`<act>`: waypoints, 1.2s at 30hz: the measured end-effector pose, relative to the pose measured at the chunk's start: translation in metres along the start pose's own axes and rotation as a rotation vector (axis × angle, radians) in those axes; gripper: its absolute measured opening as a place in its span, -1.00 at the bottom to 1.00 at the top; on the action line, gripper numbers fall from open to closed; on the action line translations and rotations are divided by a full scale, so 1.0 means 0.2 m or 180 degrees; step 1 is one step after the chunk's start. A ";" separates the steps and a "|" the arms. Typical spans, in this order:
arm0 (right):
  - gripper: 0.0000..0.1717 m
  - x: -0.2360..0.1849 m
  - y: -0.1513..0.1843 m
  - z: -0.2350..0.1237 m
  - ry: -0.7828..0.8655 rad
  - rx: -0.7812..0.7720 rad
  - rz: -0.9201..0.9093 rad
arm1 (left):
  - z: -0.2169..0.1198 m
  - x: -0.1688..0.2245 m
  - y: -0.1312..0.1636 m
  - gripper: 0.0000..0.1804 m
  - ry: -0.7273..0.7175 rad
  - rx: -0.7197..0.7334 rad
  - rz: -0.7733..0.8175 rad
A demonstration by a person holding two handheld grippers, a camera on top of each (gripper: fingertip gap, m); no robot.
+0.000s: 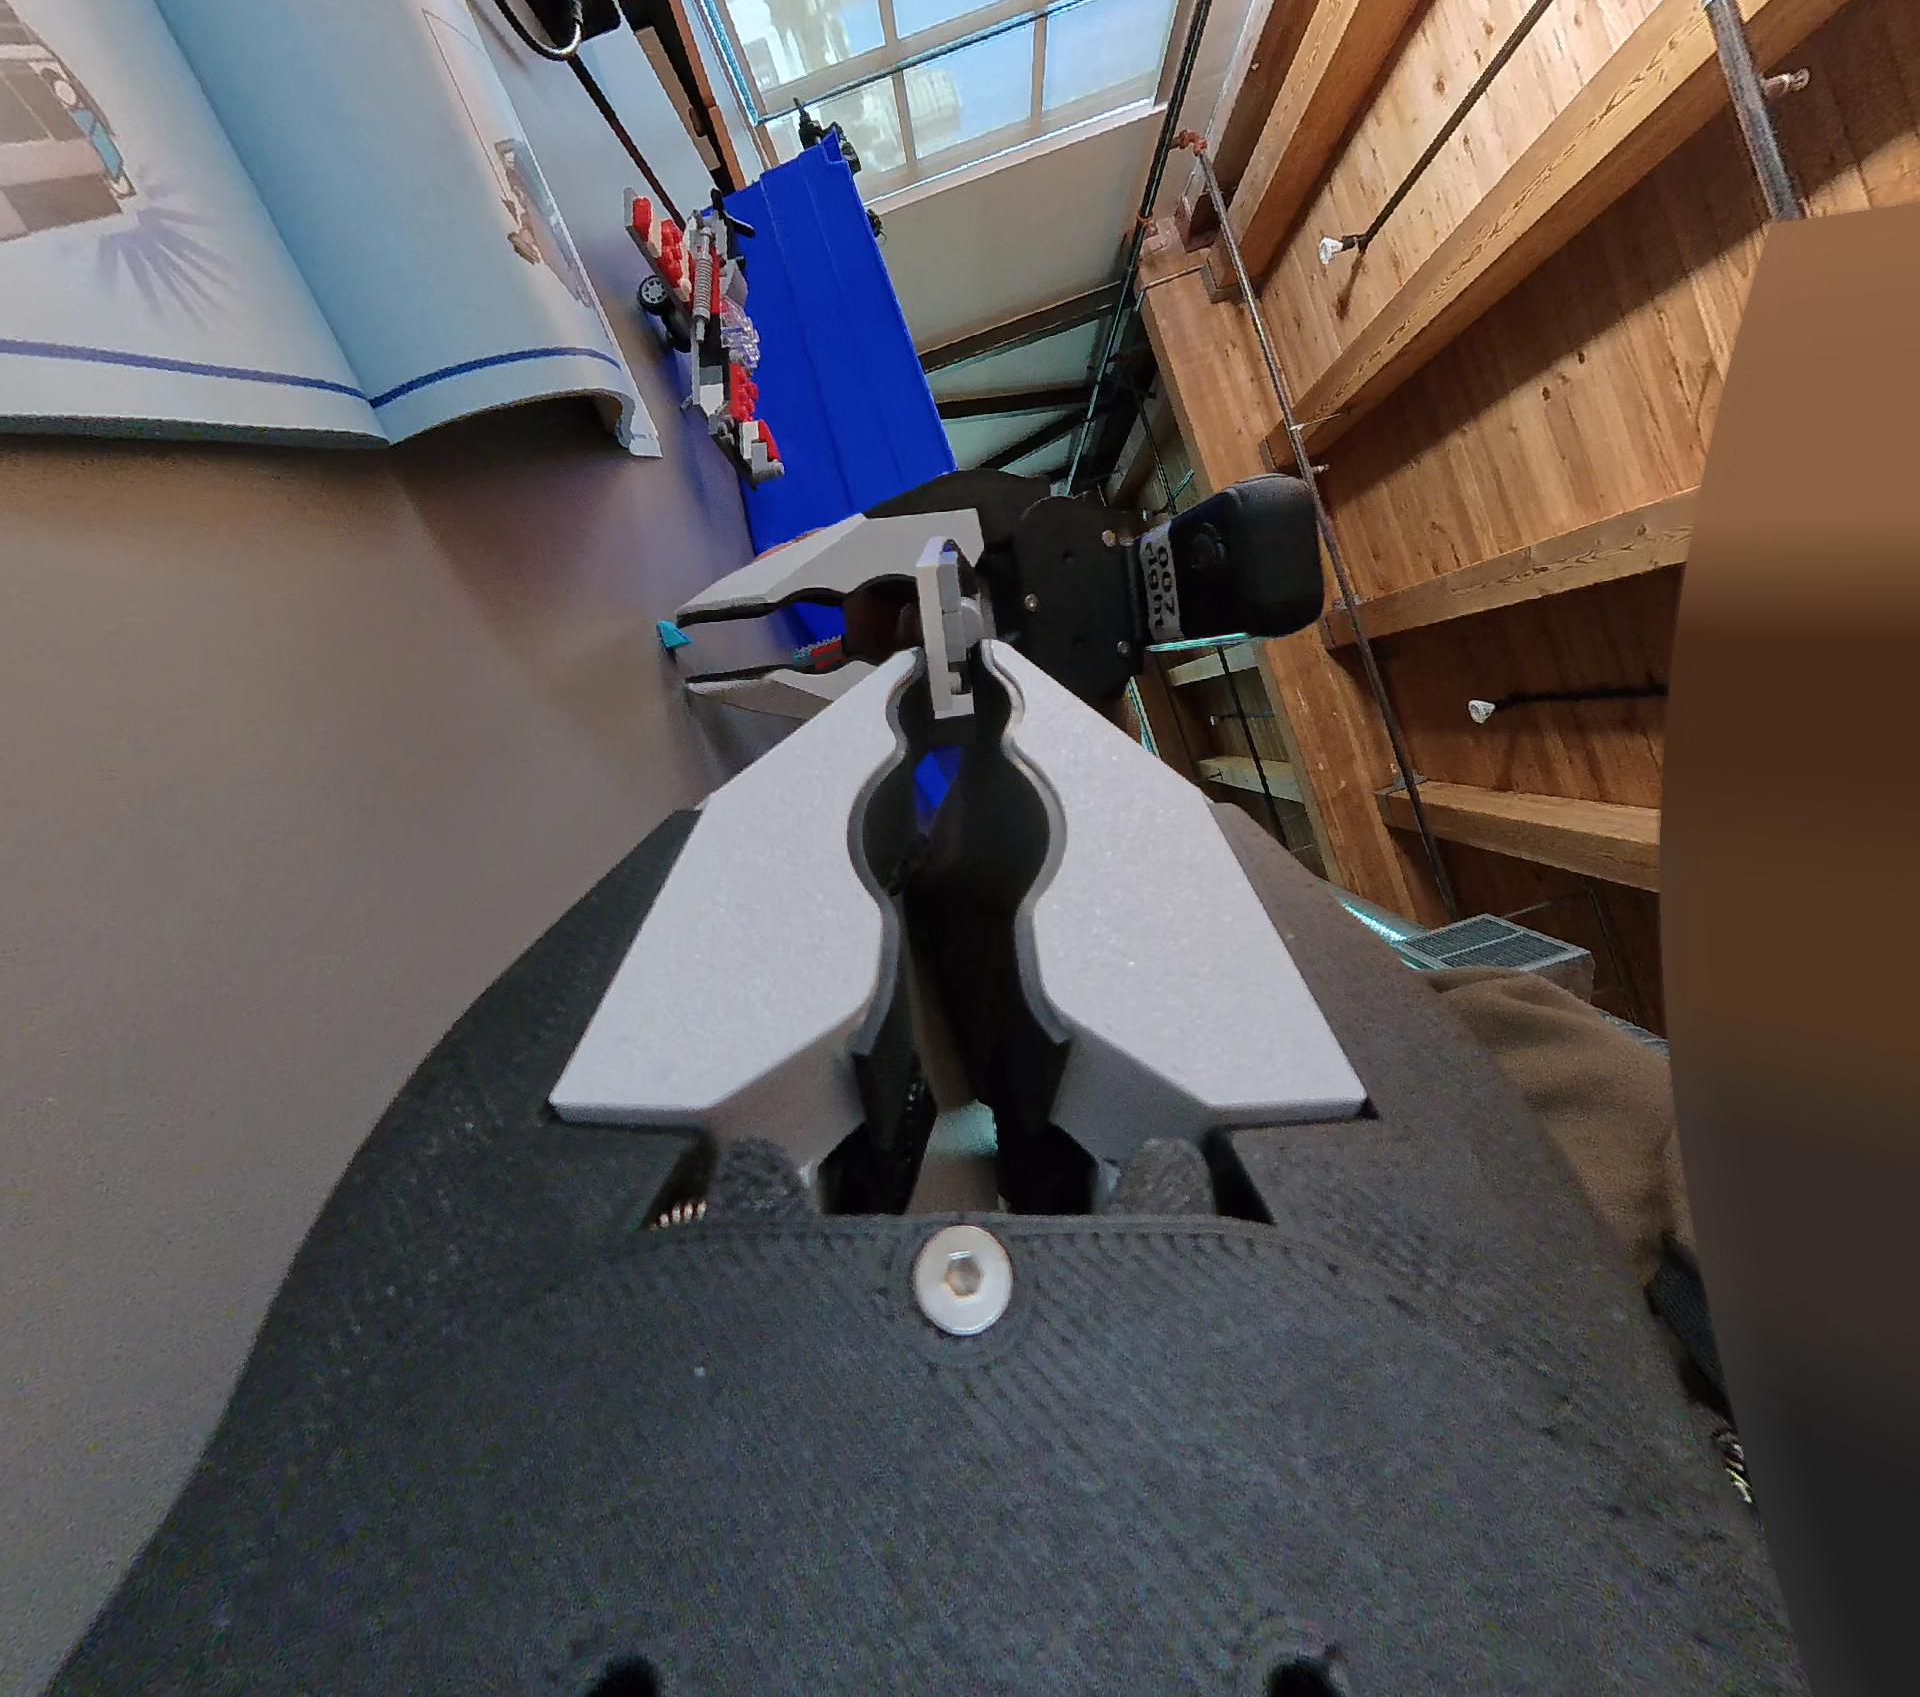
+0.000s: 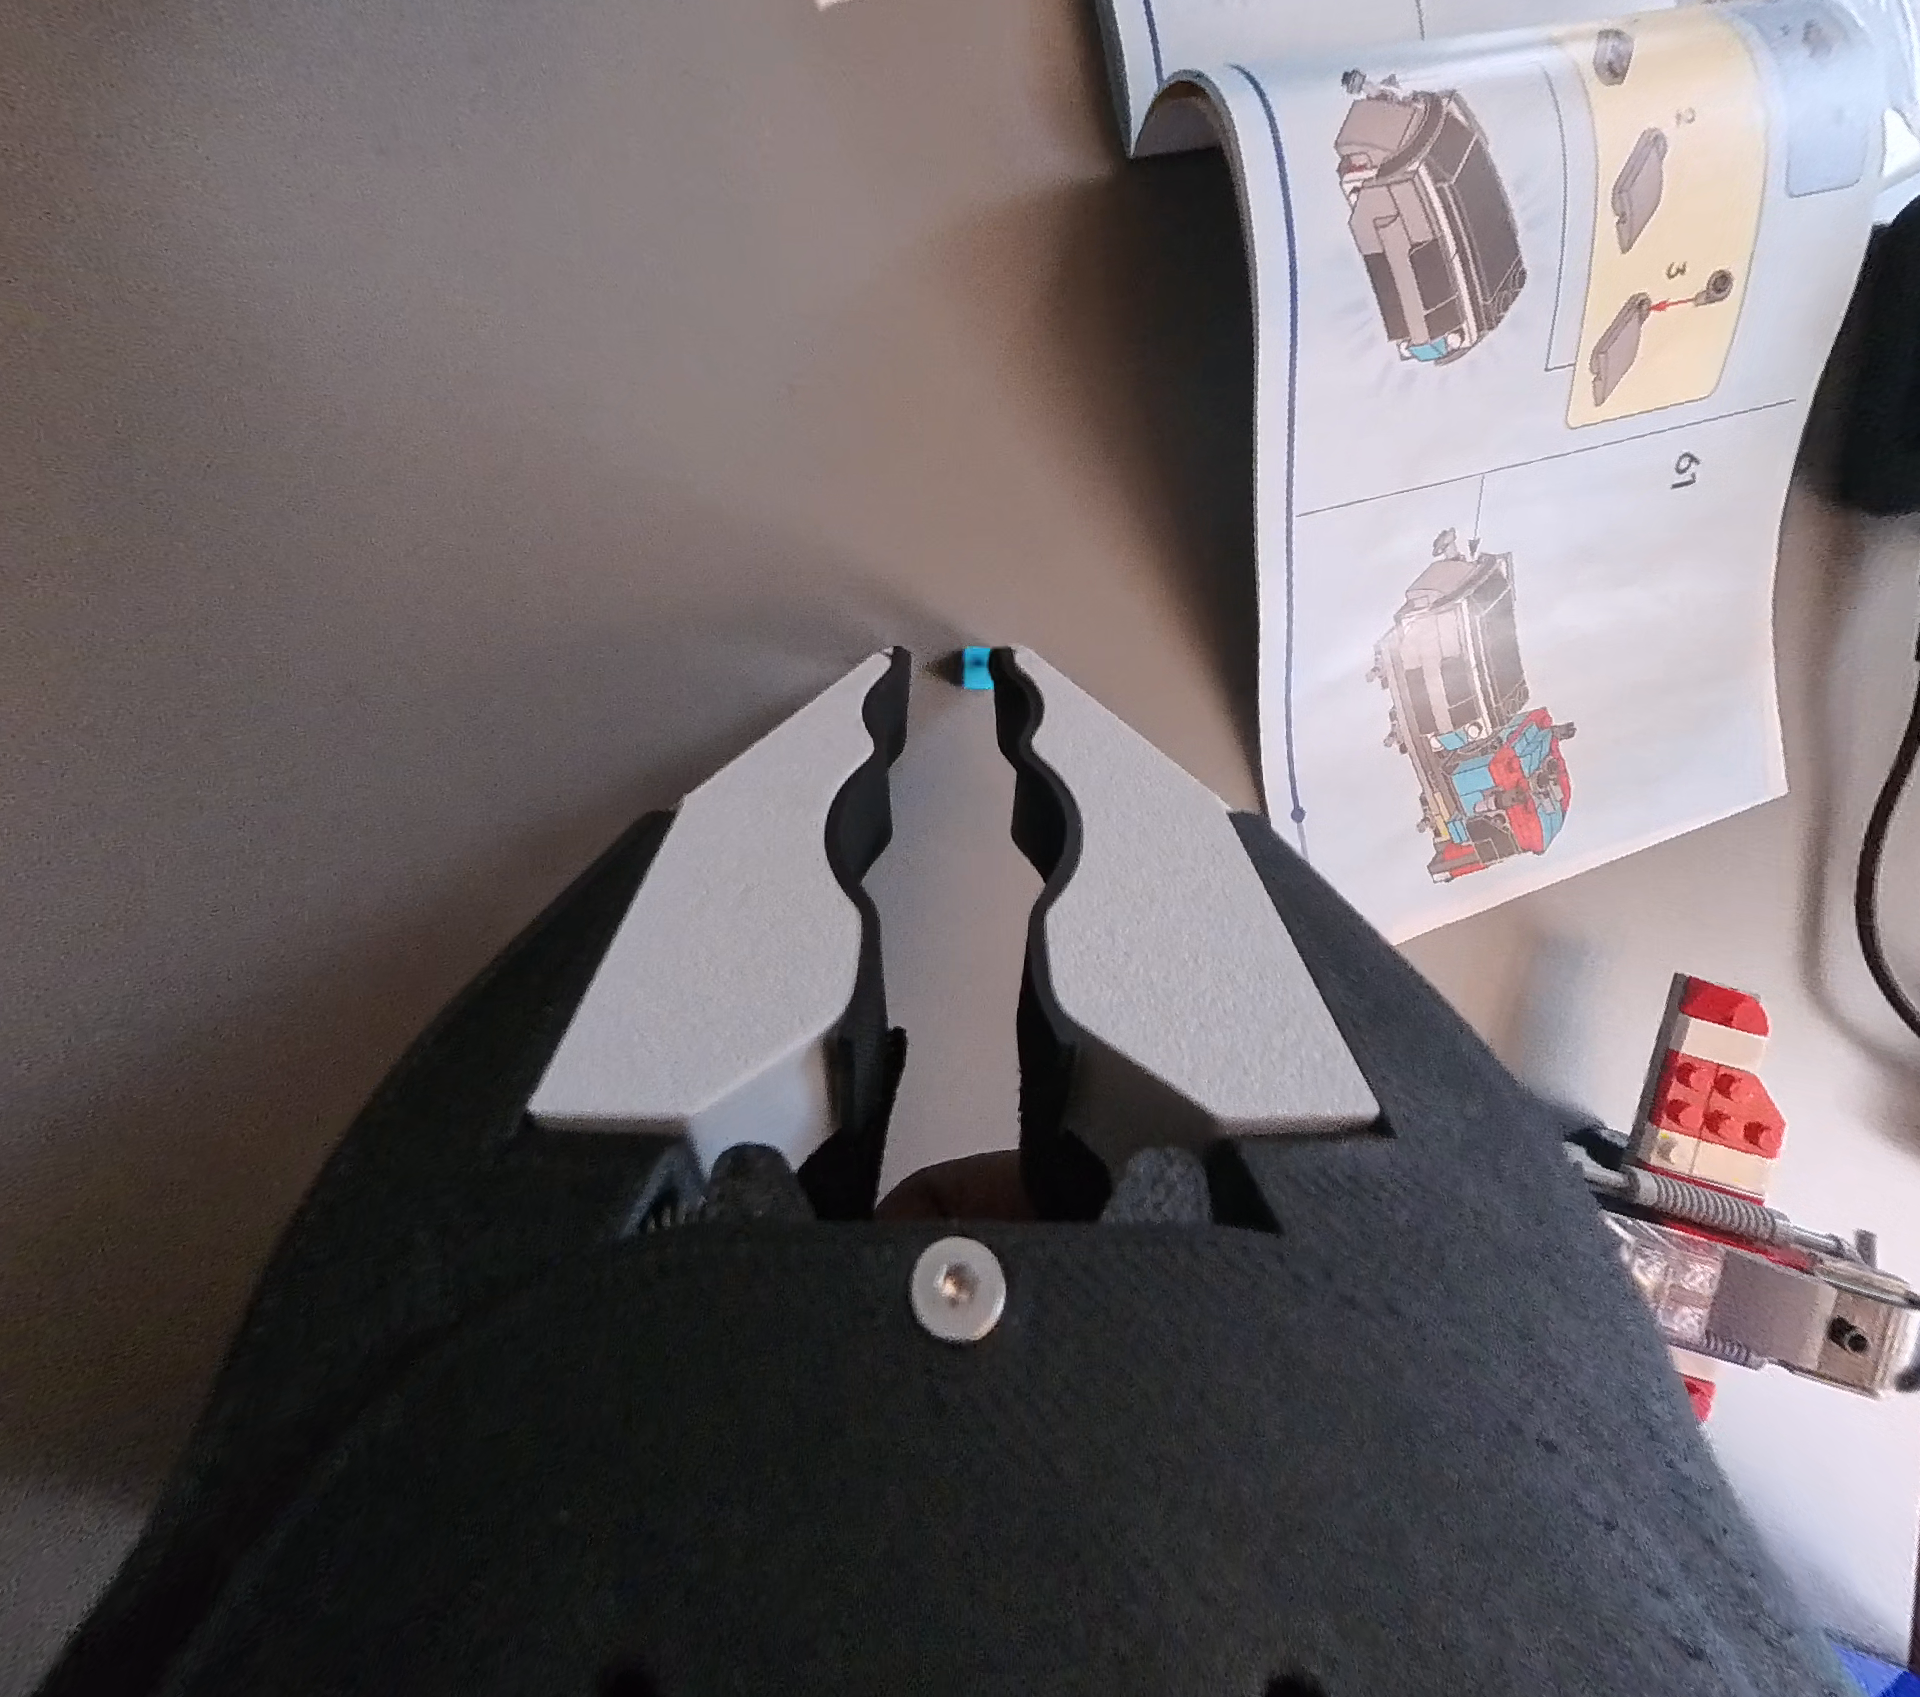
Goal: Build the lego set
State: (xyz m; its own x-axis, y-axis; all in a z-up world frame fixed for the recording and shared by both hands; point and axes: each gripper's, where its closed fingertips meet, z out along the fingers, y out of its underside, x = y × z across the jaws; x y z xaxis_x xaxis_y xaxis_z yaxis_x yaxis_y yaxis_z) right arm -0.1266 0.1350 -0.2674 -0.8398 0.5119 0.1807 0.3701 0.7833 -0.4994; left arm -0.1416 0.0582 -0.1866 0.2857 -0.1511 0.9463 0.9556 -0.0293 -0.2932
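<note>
The grey table (image 2: 416,297) is the largest thing in view and lies bare across its whole left side in the right wrist view, giving open room there. Its right side is taken up by an open booklet (image 2: 1507,504), whose curled page edge rises just right of the right gripper (image 2: 945,671). A blue bin (image 1: 831,317) stands at the table's far edge in the left wrist view; what lies inside it cannot be told. A brick model (image 2: 1714,1180) in red, white and grey lies beside the bin, and near the booklet's lower corner. The left gripper (image 1: 951,660) is raised off the table and is clamped narrowly on a grey plate piece (image 1: 948,608), which stands up beyond its fingertips with a round stud part on one side. The right gripper is low at the table with its jaws a little apart; a small blue brick (image 2: 977,671) sits on the table between them, touching the right-hand pad (image 2: 1006,681), with a gap to the other pad.
</note>
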 end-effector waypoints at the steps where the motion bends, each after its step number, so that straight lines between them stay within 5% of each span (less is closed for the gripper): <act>1: -0.79 0.00 0.00 0.00 0.0000 0.0011 0.0014 | 0.00 0.00 0.00 -0.92 0.0000 0.0001 -0.0001; 36: -0.78 0.08 0.00 -0.04 0.0309 -0.0066 0.0014 | 0.00 0.00 0.00 -0.92 0.0005 0.0003 0.0015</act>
State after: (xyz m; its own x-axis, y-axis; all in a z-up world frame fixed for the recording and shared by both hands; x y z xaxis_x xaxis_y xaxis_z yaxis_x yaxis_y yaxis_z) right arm -0.1368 0.1454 -0.2577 -0.7960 0.5464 0.2604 0.3827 0.7877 -0.4829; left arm -0.1417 0.0577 -0.1857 0.2902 -0.1528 0.9447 0.9543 -0.0278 -0.2977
